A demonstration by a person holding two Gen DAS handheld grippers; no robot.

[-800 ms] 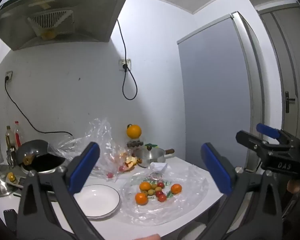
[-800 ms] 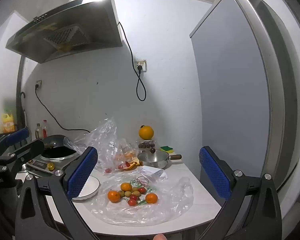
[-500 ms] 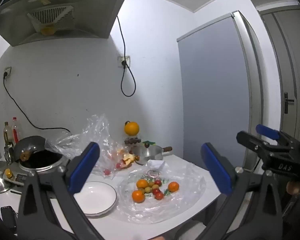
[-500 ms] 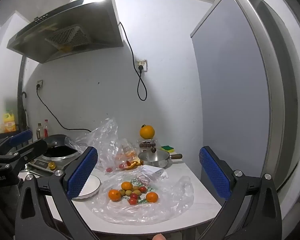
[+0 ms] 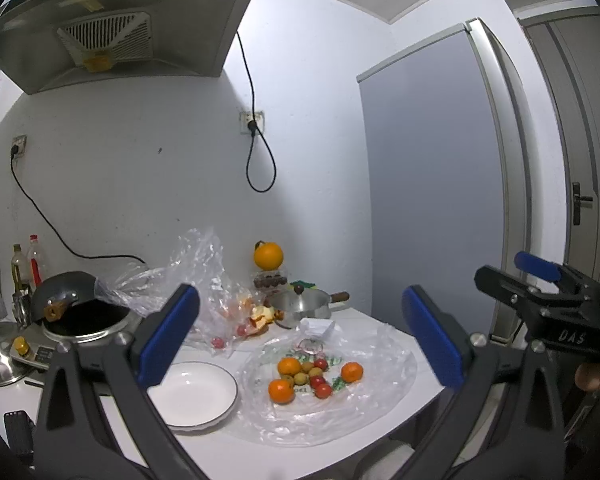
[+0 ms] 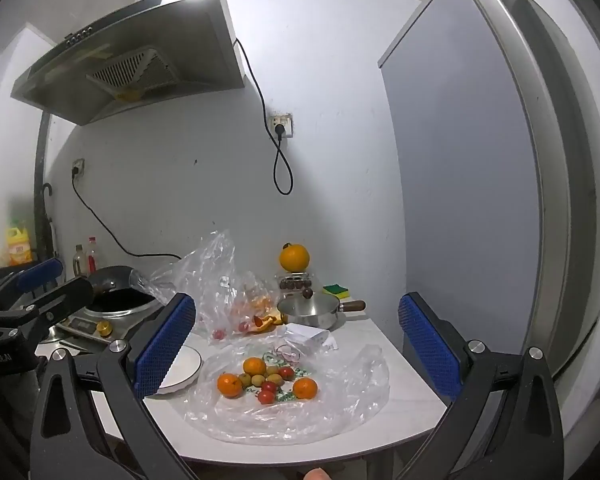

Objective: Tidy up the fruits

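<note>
Keep the left gripper (image 5: 300,332) and right gripper (image 6: 296,336) spread wide and empty, level, short of the fruit pile (image 6: 266,380); the white plate (image 5: 196,394) waits left.

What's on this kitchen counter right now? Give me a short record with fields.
Loose fruit: oranges, small red and yellowish fruits on a flat plastic sheet
Plate: white plate, nothing on it, left of the sheet
Behind: covered steel pan, big orange, crumpled bag
Left tool: open, holding nothing
Right tool: open, holding nothing
</note>
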